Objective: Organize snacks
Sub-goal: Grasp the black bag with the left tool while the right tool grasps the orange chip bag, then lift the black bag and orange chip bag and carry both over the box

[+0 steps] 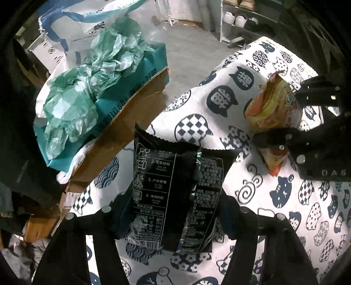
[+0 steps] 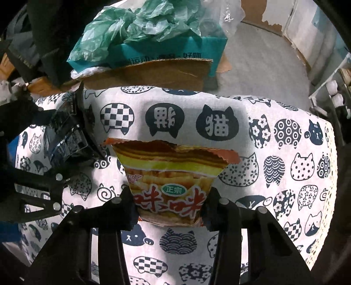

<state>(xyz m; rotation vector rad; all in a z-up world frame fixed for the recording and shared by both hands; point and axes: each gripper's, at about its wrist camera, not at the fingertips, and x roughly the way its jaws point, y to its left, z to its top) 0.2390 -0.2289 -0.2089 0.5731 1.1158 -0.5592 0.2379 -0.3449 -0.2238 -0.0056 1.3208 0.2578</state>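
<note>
My left gripper [image 1: 173, 216] is shut on a black snack bag [image 1: 173, 193] with white print, held above the cat-print tablecloth [image 1: 274, 219]. My right gripper [image 2: 170, 210] is shut on an orange and yellow snack bag [image 2: 169, 175], also held over the cloth [image 2: 285, 175]. In the left wrist view the right gripper [image 1: 294, 118] shows at the right edge with the orange bag [image 1: 272, 109] between its fingers. In the right wrist view the left gripper [image 2: 52, 166] shows at the left edge with the black bag [image 2: 65, 136].
Beyond the table's far edge stands a cardboard box [image 1: 122, 122] with a teal box and crumpled green plastic bags [image 1: 87, 87] on top; they show in the right wrist view too [image 2: 140, 24]. Grey floor [image 1: 193, 50] and a shelf [image 1: 241, 19] lie behind.
</note>
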